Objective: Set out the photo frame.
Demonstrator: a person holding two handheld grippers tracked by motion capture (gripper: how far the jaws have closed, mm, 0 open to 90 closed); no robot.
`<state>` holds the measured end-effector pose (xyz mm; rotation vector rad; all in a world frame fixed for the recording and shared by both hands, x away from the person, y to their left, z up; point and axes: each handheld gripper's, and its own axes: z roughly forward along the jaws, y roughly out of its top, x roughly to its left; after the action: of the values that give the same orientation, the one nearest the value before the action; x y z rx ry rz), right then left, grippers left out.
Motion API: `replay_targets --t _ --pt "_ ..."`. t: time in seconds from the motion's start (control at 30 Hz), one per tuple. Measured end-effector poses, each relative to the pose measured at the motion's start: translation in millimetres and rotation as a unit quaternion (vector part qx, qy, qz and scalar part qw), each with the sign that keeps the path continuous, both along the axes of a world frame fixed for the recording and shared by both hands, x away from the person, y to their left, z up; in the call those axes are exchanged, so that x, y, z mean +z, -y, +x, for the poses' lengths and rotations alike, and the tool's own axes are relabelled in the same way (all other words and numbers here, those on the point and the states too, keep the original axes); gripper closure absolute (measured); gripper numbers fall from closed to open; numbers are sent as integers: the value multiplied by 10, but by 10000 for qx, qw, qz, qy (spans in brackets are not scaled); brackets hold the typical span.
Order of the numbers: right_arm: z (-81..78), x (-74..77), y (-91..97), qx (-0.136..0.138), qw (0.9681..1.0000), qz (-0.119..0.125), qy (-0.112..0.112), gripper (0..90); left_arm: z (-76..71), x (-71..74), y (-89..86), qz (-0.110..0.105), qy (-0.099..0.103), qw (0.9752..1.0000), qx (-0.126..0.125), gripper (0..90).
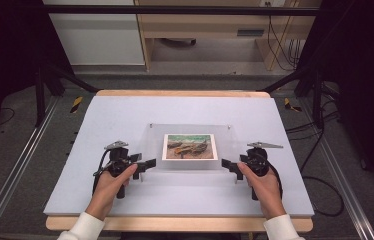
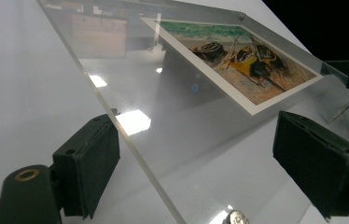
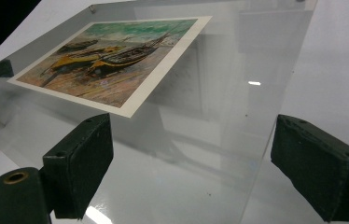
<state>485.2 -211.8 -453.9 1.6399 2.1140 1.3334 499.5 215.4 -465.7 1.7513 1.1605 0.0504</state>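
Note:
A clear acrylic plate (image 1: 190, 145) lies on the white table top (image 1: 115, 115), carrying a print of beached boats (image 1: 189, 146). My left gripper (image 1: 147, 165) stands open at the plate's near left corner, and my right gripper (image 1: 227, 166) stands open at its near right corner. In the left gripper view the plate's edge (image 2: 130, 144) runs up between the spread jaws of the left gripper (image 2: 200, 163), touching neither pad; the print (image 2: 242, 60) lies beyond. In the right gripper view the plate (image 3: 219, 116) likewise sits between the wide jaws of the right gripper (image 3: 200, 163), and the print (image 3: 116, 58) shows at upper left.
A small metal stud (image 2: 235, 217) sits at the plate's near corner, another at a far corner (image 2: 241, 15). The wooden table edge (image 1: 175, 224) runs along the front. Metal rails (image 1: 20, 165) flank the table, cables (image 1: 320, 175) lie on the floor at right, and cabinets (image 1: 100, 40) stand behind.

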Motion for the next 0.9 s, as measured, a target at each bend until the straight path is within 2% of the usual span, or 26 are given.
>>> replay_targets --t 0.2,0.53,0.77,0.9 --pt "1 -1 16 24 10000 13 3 146 4 -3 1 2 12 10000 -2 141" --pt "17 -37 43 69 9994 299 -179 146 24 -15 -10 -33 10 10000 -43 143" --pt "24 -39 26 69 9992 320 -216 149 39 -16 -22 -62 2 10000 -36 162" --pt "22 -21 18 78 9994 262 -230 153 45 6 -68 -80 -91 9999 -113 216"
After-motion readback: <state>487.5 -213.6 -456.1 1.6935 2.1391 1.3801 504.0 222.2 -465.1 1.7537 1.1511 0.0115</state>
